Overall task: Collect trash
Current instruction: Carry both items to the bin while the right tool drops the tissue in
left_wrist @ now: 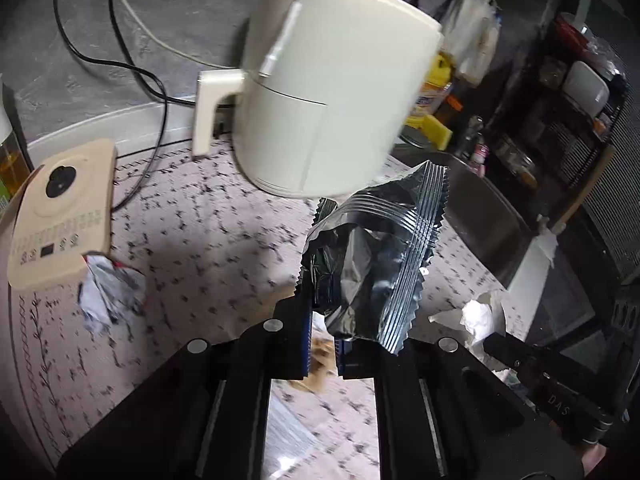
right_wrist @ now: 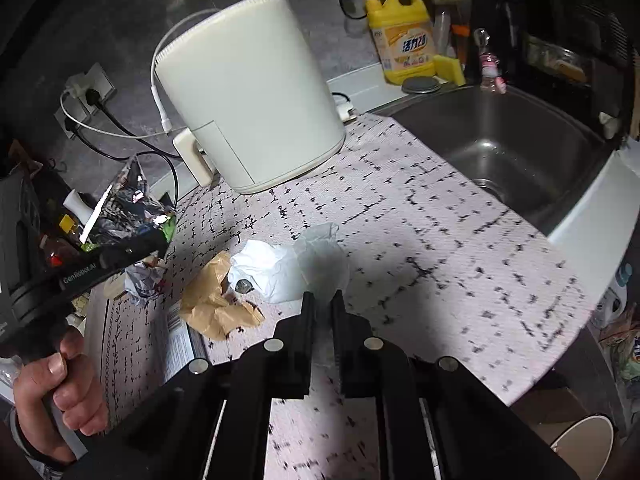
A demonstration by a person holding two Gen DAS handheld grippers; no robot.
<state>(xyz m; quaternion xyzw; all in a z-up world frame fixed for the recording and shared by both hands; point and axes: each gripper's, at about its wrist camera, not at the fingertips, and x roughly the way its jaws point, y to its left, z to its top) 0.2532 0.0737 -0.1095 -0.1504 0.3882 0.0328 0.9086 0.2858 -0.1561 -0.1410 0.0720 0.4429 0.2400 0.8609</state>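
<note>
Left gripper (left_wrist: 324, 316) angled down (jaws clamped) on foil wrapper (left_wrist: 376, 256); right gripper (right_wrist: 322, 308) pinching white tissue (right_wrist: 288, 268).

Silver foil wrapper (left_wrist: 376, 264); cream air fryer (right_wrist: 248, 100); yellow detergent bottle (right_wrist: 404, 36); pale black-flecked mat (right_wrist: 420, 232).

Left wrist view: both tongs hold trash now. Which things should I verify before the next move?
1. Left tongs shut on foil wrapper: ok.
2. Right tongs shut on white paper: ok.
3. Foil wrapper clear of cream appliance: cannot tell; they overlap in this view.
4. Counter free of trash: not ok; brown paper and crumpled wrapper lie on it.
</note>
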